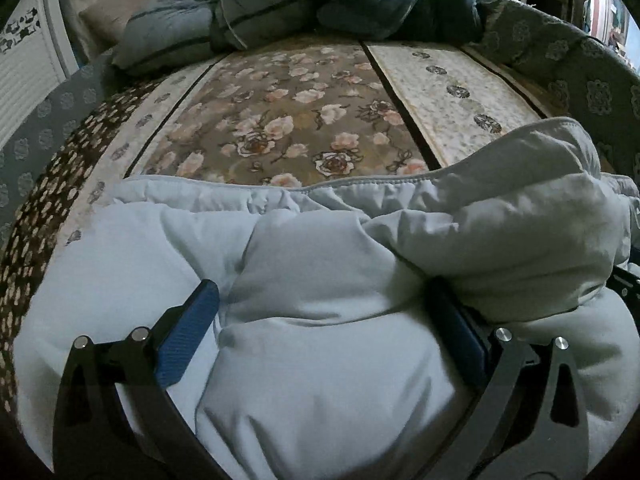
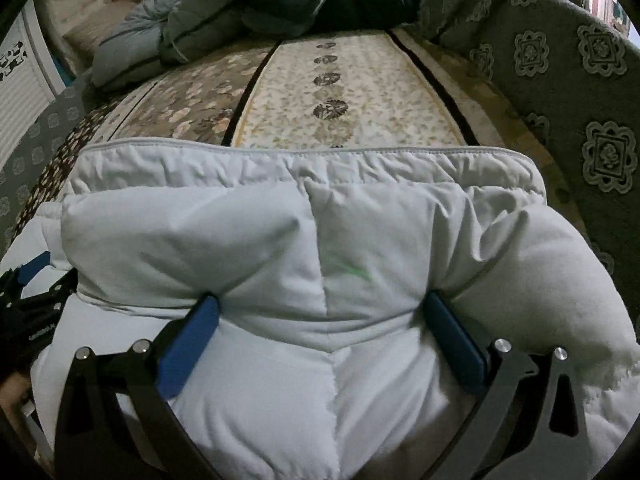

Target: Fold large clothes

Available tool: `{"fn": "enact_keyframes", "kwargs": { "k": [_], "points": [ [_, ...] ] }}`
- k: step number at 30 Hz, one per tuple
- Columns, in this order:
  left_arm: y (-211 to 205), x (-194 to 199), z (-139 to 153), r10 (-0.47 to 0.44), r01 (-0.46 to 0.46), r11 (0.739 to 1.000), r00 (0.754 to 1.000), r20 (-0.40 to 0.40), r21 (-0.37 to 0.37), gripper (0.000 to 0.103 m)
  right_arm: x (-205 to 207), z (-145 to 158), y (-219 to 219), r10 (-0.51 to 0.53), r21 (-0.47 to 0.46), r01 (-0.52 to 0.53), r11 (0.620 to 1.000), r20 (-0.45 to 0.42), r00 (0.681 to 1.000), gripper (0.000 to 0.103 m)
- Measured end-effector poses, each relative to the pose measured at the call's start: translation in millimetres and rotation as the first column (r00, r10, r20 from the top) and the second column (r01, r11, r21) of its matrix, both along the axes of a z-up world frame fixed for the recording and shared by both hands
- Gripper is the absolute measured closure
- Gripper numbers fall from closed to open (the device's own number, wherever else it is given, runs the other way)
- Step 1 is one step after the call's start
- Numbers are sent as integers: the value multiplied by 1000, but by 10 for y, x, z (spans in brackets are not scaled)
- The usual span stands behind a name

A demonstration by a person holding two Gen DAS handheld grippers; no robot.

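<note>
A bed [image 1: 280, 120] in floral covers is carrying a pale padded jacket [image 1: 320, 320] at its near end, hem edge running side to side. Grey and dark bedding [image 1: 280, 8] is lying heaped at the far end, well apart. The left gripper [image 1: 324, 320] and right gripper [image 2: 324, 328] are each standing wide apart, blue fingers [image 2: 188, 344] pressing into bunched jacket padding between them.
</note>
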State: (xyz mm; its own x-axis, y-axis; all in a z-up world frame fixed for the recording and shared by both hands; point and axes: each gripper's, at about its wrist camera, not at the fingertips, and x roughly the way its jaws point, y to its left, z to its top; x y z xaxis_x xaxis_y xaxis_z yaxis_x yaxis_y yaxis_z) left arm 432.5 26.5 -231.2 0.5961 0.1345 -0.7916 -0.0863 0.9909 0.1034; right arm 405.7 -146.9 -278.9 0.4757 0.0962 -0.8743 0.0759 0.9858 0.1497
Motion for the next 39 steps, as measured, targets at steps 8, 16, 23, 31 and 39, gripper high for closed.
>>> {"fn": "enact_keyframes", "kwargs": {
  "k": [8,16,23,31,39],
  "points": [
    [-13,121,-124,-7,7,1000,1000,-4,-23,3,1,-29,40,8,-30,-8,1000,-1,1000,1],
    [224,-701,387,-29,45,989,993,110,-141,4,-672,656,12,127,-112,-112,987,133,983,2],
    [872,-1877,865,40,-34,999,986,165,-42,3,-1747,1357,-495,-39,-40,49,998,207,978,2],
    [1342,-2177,967,144,-140,988,987,65,-61,3,-2164,1119,-902,-25,-125,37,991,101,995,2],
    [1029,-2022,534,26,-30,999,994,107,36,3,-1966,560,-1127,-51,-32,52,998,34,998,2]
  ]
}}
